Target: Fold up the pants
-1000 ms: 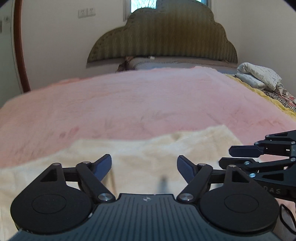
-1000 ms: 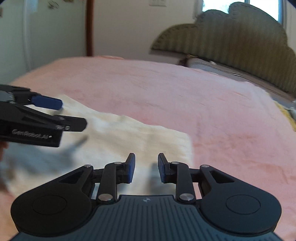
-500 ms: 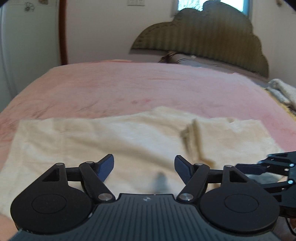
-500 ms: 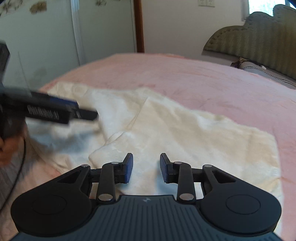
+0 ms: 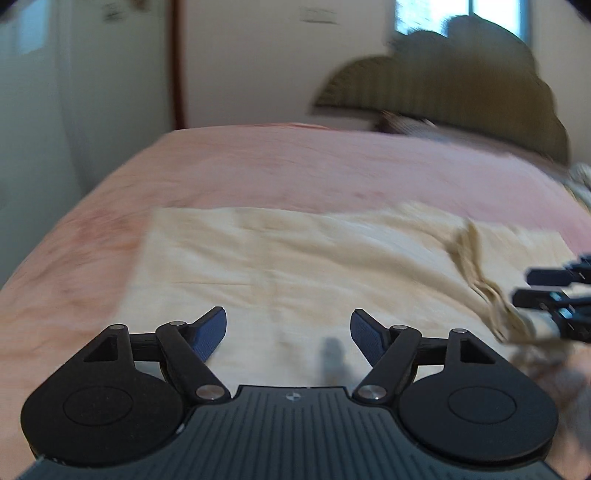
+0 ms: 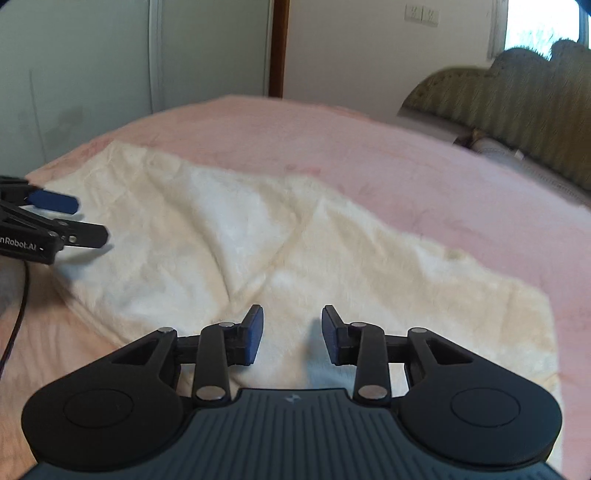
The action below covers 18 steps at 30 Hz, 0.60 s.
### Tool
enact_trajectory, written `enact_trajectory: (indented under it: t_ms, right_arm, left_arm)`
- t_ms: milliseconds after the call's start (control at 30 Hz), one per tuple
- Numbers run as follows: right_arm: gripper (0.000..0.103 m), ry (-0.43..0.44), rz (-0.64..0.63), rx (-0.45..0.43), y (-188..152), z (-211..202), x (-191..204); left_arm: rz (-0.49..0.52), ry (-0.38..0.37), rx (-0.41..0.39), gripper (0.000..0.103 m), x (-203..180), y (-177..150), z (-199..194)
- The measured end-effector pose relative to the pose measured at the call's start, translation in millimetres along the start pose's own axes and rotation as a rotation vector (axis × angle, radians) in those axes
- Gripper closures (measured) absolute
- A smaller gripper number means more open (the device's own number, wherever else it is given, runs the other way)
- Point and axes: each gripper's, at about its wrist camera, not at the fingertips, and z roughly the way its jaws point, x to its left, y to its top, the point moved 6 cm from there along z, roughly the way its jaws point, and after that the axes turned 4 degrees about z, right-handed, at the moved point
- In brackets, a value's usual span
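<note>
Cream pants (image 6: 280,240) lie spread on the pink blanket (image 6: 424,166). Left gripper (image 5: 288,326) gapes wide, right gripper (image 6: 291,332) parted, both empty. The left view blurs; the pants' near edge hides behind both grippers.

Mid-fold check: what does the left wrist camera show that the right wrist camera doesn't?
Only the left wrist view shows the bunched ridge of cloth beside the open right gripper. Only the right wrist view shows the diagonal crease and the white wall switch plate. Both show the cream fleece pants on the pink blanket, the olive scalloped headboard, and the open left gripper.
</note>
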Motion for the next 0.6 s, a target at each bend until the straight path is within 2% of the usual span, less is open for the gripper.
enact_trajectory:
  t_ms: [67,167,233,333,433,533,600]
  right_arm:
    - [0.069,0.023,-0.056,-0.06,14,-11,22]
    - [0.069,0.073,-0.203,-0.154,29,-21,77]
    - [0.069,0.141,-0.311,-0.178,27,-20,118]
    - [0.069,0.197,-0.477,-0.152,13,-10,171]
    - [0.069,0.164,-0.678,-0.146,-10,2,207]
    - [0.068,0.106,-0.799,-0.147,-25,14,226]
    - [0.068,0.059,-0.87,-0.189,-29,17,236]
  left_arm:
    - [-0.127,0.034,0.006,0.025,35,1,-5]
    - [-0.277,0.036,0.01,0.025,76,0,-16]
    - [-0.336,0.042,0.012,0.025,96,-1,-25]
    - [-0.404,0.02,0.02,0.022,116,-6,-37]
    - [-0.486,-0.053,0.049,0.018,128,-14,-40]
    - [-0.603,-0.165,0.089,0.017,136,-22,-35]
    - [-0.689,-0.254,0.122,0.015,138,-27,-27]
